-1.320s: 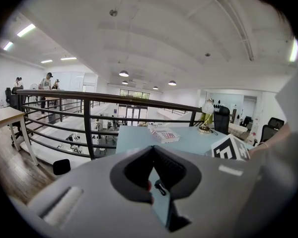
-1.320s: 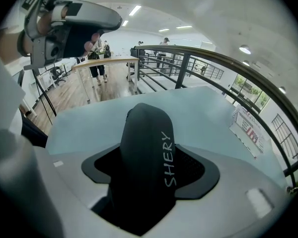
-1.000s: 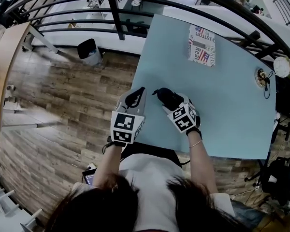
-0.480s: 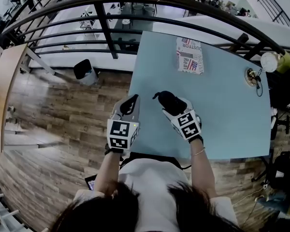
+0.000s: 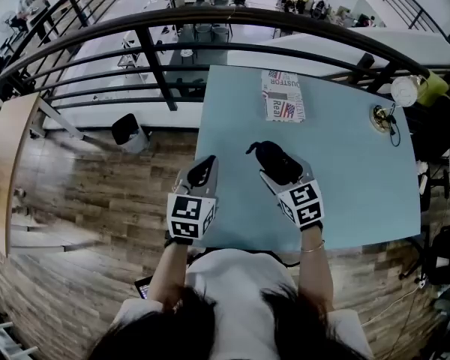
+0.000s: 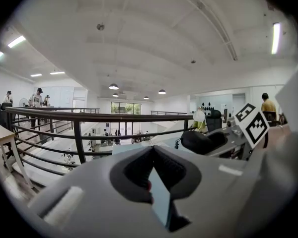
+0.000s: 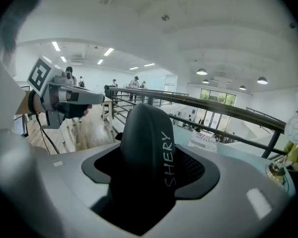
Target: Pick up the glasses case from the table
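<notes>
Right gripper [image 7: 148, 185] jaws are clamped on the glasses case [image 7: 148, 138]. It's a black hard shell, standing on end between the pads, with the lettered side showing in the right gripper view. Left gripper [image 6: 151, 165] jaws are pressed together with nothing in them.

In the head view the case [image 5: 268, 154] sits in the right gripper [image 5: 276, 165] over the near-left part of the table [image 5: 360, 186]. We judge it's clear of the surface, but that view alone doesn't confirm it. The left gripper [image 5: 201, 172] hangs at the table's left edge, just beside the right one and not touching it. A printed pouch [image 5: 282, 96] lies at the far edge, well apart from both.

Step in hand, as we read it, is the lift:
- The shell is smooth and rounded and most of it sticks out past the jaws, so it could squirt out. Hold the clamp firm.
- Raise it straight up — no wrist roll.
- Leave the left gripper idle and out of the path.
</notes>
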Available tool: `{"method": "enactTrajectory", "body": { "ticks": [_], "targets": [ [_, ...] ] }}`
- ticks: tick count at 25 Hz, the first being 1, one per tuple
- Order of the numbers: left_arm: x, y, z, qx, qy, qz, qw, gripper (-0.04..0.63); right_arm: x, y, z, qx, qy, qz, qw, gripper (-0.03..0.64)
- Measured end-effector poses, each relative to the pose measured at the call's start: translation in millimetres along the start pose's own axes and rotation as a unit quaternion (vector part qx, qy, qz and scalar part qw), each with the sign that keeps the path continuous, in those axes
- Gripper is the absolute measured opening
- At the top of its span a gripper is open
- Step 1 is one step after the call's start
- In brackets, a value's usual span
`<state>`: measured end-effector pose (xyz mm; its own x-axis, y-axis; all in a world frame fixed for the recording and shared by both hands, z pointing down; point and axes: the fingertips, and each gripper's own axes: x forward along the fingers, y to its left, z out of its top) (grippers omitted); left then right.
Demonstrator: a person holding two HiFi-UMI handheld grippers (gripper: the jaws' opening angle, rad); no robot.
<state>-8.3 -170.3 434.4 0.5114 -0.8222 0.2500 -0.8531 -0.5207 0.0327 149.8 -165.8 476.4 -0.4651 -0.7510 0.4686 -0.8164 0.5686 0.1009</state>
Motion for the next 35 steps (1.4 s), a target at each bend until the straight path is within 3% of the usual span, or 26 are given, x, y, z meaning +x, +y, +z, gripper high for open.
{"method": "enactTrajectory", "body": {
  "ticks": [6,18,35],
  "targets": [
    [7,-12,6,0.01,-0.003,-0.015,0.9998,0.057,-32,-22,14,0.027,-0.051,-0.04,0.998,0.322],
    [18,-37,15,0.017,-0.008,-0.033,0.9993,0.057,-81,-48,24,0.104,-0.166,-0.082,0.977,0.324],
    [12,-25,15,0.011,-0.011,-0.01,0.9998,0.057,-82,-43,28,0.121,-0.193,-0.064,0.972,0.324]
  ]
}}
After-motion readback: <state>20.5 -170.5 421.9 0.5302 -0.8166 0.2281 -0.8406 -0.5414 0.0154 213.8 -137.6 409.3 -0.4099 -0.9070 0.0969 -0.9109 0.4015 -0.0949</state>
